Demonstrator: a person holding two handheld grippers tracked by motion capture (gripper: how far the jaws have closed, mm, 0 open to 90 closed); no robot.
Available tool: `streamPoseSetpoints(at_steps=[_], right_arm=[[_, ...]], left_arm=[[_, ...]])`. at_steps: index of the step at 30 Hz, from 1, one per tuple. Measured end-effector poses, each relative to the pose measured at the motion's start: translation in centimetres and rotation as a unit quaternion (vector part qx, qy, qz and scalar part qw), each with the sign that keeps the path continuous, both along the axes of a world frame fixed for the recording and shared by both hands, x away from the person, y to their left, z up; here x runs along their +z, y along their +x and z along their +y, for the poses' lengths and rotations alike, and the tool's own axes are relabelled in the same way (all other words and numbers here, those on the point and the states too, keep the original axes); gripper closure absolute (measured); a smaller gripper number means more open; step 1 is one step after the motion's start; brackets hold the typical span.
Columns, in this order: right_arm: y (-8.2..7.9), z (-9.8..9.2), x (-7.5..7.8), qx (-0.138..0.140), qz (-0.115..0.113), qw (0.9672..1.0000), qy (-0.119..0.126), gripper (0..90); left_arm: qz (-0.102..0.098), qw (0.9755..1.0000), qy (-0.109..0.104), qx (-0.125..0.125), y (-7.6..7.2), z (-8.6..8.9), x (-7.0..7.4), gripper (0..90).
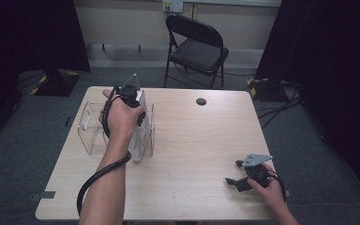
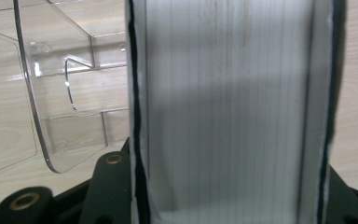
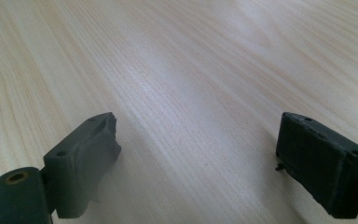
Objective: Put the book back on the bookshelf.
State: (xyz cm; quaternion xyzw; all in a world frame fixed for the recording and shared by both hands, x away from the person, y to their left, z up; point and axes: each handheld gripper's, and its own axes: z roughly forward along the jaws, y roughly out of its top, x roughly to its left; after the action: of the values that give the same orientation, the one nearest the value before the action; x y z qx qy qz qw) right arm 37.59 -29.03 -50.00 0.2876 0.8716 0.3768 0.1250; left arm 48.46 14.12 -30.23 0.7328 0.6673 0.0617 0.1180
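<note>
Currently: white book point(image 2: 228, 112), upright, spine and page edges clamped between the left gripper point(image 1: 132, 101) jaws, standing at the clear acrylic rack point(image 2: 60, 93) on the table point(image 1: 192, 140). Book is thick, pale, black-edged; rack is glossy, curved, transparent. Right gripper point(image 3: 205, 158), jaws spread wide with nothing between, rests over bare wood-grain tabletop, well apart. Black folding chair point(image 1: 197, 47) beyond.

The right gripper point(image 3: 196, 154) hangs low over the pale wood-grain surface point(image 3: 205, 60), its two dark jaws standing wide apart with bare wood between them. The left pad looks worn and uneven at its tip.
</note>
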Motion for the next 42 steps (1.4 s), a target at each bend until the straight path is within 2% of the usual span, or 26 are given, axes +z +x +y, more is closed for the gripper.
streamPoseSetpoints(at_steps=[2, 7, 9, 13, 16, 21, 25, 29, 30, 34, 35, 39, 42], right_arm=[[-0.01, 0.0, 0.0, 0.0, 0.001, 1.0, 0.0, 11.6], [0.0, -0.01, 0.0, 0.001, 0.001, 1.0, 0.0, 11.6], [0.0, -0.01, 0.0, 0.001, 0.001, 1.0, 0.0, 11.6], [0.0, 0.0, 0.0, 0.0, 0.0, 1.0, 0.0, 11.6], [0.0, 0.0, 0.0, 0.0, 0.0, 1.0, 0.0, 11.6], [0.02, -0.01, 0.0, 0.002, 0.0, 1.0, 0.0, 11.6], [0.02, -0.01, 0.0, 0.002, 0.0, 1.0, 0.0, 11.6], [0.02, -0.02, 0.0, 0.002, 0.0, 1.0, 0.0, 11.6], [0.02, -0.01, 0.0, 0.002, 0.0, 1.0, 0.0, 11.6], [0.01, -0.01, 0.0, 0.001, 0.0, 1.0, 0.0, 11.6], [0.01, -0.01, 0.0, 0.002, 0.0, 1.0, 0.0, 11.6], [0.01, -0.01, 0.0, 0.001, 0.0, 1.0, 0.0, 11.6], [0.02, -0.01, 0.0, 0.002, 0.0, 1.0, 0.0, 11.6]], left_arm=[[-0.001, 1.0, 0.002, -0.009, 0.11, 0.19, -0.03, 52.8], [-0.002, 1.0, -0.002, -0.006, 0.27, 0.16, -0.29, 52.8], [0.003, 1.0, -0.002, -0.004, 0.38, 0.12, -0.31, 52.8], [-0.002, 1.0, 0.003, -0.004, 0.52, -0.09, -0.44, 52.8], [-0.001, 1.0, -0.005, -0.004, 0.63, 0.03, -0.43, 52.8], [-0.006, 1.0, 0.005, -0.005, 0.74, -0.17, -0.4, 52.7], [-0.006, 1.0, -0.005, -0.004, 0.85, -0.02, -0.35, 52.7], [-0.008, 1.0, -0.003, -0.001, 0.87, -0.08, -0.37, 52.7], [-0.007, 0.9999, 0.001, -0.008, 0.91, 0.02, -0.4, 52.7], [-0.01, 0.9999, 0.0, -0.004, 0.95, -0.07, -0.58, 52.7], [-0.009, 0.9999, 0.0, -0.01, 0.98, -0.03, -0.6, 52.7], [-0.009, 0.9999, 0.002, -0.006, 0.99, -0.16, -0.66, 52.7], [-0.015, 0.9999, -0.002, 0.001, 0.96, -0.27, -0.81, 52.7]])
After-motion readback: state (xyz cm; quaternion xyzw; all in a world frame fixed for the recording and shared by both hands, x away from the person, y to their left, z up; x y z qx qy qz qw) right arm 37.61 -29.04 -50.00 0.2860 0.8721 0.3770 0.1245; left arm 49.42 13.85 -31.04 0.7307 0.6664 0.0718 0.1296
